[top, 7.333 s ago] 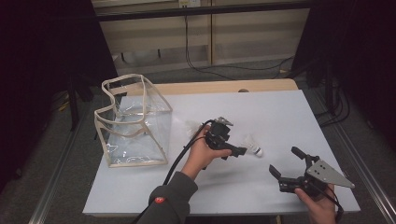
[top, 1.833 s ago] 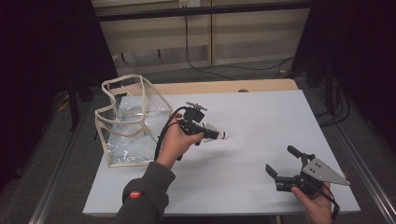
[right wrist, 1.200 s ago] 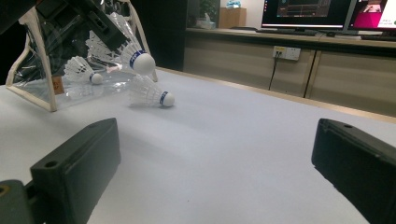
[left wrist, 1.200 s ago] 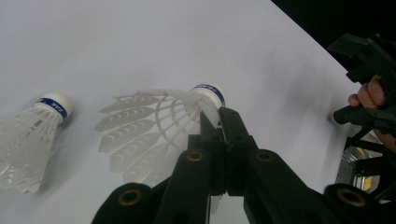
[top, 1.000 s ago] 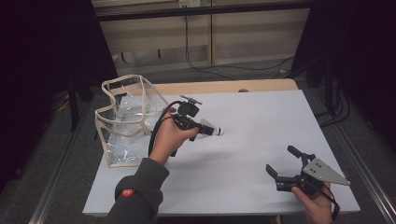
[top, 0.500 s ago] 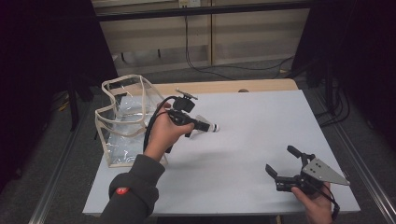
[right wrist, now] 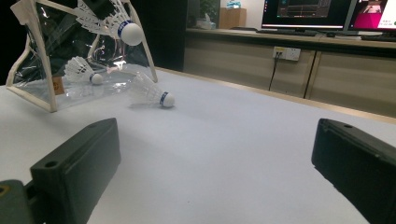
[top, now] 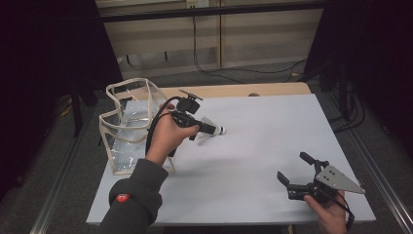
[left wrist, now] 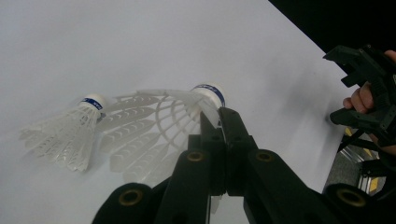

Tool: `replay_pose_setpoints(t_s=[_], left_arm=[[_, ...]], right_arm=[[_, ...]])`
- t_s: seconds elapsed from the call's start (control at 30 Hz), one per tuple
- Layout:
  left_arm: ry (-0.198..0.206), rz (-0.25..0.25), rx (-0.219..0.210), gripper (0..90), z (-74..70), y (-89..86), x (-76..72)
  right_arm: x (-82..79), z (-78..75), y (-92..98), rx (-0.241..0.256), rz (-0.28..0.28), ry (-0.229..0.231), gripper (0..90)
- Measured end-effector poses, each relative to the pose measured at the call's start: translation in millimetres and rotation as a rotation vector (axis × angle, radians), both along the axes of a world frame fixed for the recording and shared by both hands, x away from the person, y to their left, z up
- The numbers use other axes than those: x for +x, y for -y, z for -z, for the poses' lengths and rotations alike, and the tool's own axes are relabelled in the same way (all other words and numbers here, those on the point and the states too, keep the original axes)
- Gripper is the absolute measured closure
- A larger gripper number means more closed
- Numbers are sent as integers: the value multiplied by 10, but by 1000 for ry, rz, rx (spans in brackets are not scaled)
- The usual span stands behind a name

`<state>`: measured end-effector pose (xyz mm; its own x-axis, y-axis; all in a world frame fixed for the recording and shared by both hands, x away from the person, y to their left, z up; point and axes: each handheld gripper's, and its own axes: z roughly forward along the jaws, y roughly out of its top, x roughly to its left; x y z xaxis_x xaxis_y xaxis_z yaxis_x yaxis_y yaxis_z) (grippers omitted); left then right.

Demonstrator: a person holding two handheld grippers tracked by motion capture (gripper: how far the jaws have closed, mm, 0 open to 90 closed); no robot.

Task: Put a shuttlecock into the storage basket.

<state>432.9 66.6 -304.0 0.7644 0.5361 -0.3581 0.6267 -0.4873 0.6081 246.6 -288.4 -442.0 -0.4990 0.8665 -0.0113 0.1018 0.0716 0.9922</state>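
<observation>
Here, a white feathered shuttlecock with a blue-banded cork (left wrist: 187, 112) was pinched by its skirt in the left gripper (top: 207, 128), held above the table near the clear plastic bag (top: 127, 124). The right gripper (top: 298, 181) was held spread. Slippage was judged likely, the thin feathers being gripped.

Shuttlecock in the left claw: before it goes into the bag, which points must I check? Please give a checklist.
1. Left claw is shut on the shuttlecock, pinching its skirt: ok.
2. Bag stands upright with its mouth open: ok.
3. Shuttlecock is over the mouth: not ok, it hangs beside the bag.
4. Right claw is far from the path, open: ok.
5. Second shuttlecock lies on the table, apart from the claw: ok.
</observation>
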Motion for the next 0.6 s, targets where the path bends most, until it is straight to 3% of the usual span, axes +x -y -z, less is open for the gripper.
replay_pose_setpoints(t_s=[0.6], left_arm=[[-9,-5,21,898,-95,-71,26]], right_arm=[[-3,-3,-1,-1,-2,2,15]])
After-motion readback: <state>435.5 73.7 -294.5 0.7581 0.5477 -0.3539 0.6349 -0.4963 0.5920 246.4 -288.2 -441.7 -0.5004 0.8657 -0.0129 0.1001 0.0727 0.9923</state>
